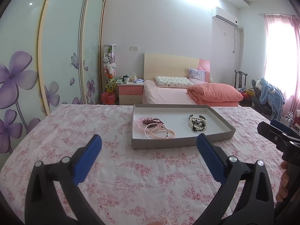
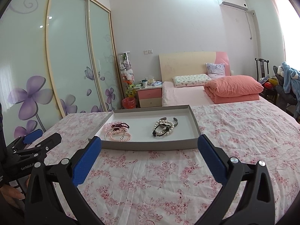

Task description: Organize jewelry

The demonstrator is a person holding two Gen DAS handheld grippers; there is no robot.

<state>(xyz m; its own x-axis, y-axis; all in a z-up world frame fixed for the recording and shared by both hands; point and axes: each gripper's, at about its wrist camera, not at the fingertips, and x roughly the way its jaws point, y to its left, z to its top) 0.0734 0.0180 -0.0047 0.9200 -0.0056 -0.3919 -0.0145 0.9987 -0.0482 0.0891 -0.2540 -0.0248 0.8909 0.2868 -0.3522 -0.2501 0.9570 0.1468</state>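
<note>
Flowered tablecloth (image 1: 93, 131) spreads wide, grey tray (image 1: 180, 142) sitting toward its far edge. Pink bracelets (image 1: 155, 129) at the tray's left end, pearl-and-black pile (image 1: 197, 124) right. Left gripper (image 1: 149, 144) and right gripper (image 2: 150, 144) both gape empty, short of it. Best approach low, singling one strand.

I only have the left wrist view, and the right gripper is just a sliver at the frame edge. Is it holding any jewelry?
Observer: No. In the right wrist view the right gripper has its fingers spread wide, with nothing between them.
Operator: Where is it pointed?
Observer: Straight at the grey tray. The pink bracelet pile and the pearl-and-black pile lie ahead of it, inside the tray.
</note>
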